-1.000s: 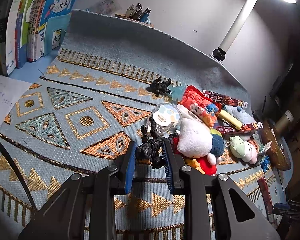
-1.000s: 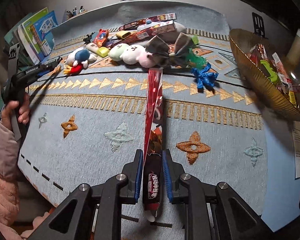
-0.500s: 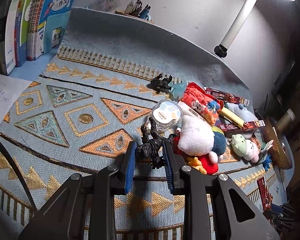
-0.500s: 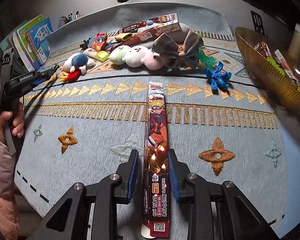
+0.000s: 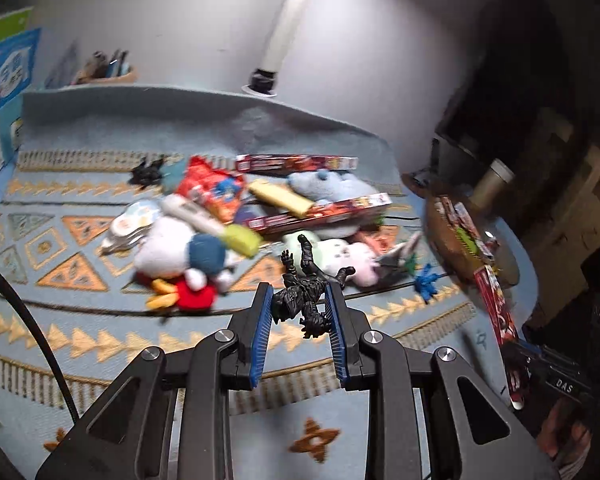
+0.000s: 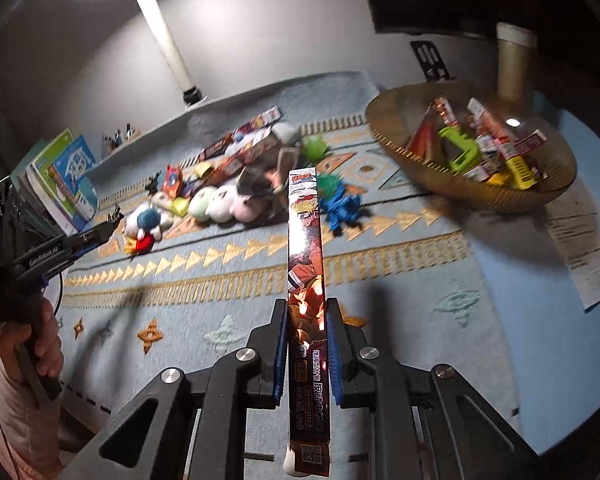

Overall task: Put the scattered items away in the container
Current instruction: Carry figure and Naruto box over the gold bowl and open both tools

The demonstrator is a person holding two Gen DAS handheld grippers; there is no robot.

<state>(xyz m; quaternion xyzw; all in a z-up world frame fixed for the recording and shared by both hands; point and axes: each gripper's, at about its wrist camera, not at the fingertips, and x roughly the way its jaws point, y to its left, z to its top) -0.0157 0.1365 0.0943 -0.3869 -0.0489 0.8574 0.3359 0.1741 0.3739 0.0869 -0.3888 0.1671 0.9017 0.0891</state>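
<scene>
My left gripper (image 5: 299, 310) is shut on a small black action figure (image 5: 304, 298) and holds it in the air above the patterned blue rug (image 5: 80, 320). My right gripper (image 6: 307, 322) is shut on a long flat Naruto box (image 6: 306, 264) and holds it off the rug, pointing toward the toy pile. The gold wire basket (image 6: 428, 160) stands at the right with several packets and a green toy in it; it also shows in the left wrist view (image 5: 444, 236). The left gripper shows in the right wrist view (image 6: 114, 218) at the left.
A pile of plush toys (image 5: 172, 248), snack packets and long boxes (image 5: 320, 216) lies across the rug's middle. A blue toy (image 6: 342, 208) lies near the basket. Books (image 6: 66, 184) stand at the left, a lamp post (image 6: 164, 40) at the back, a paper sheet (image 6: 576, 232) at the right.
The left gripper has lifted the black figure off the rug and swung right toward the basket. The right gripper has closed on the Naruto box and raised it off the rug.
</scene>
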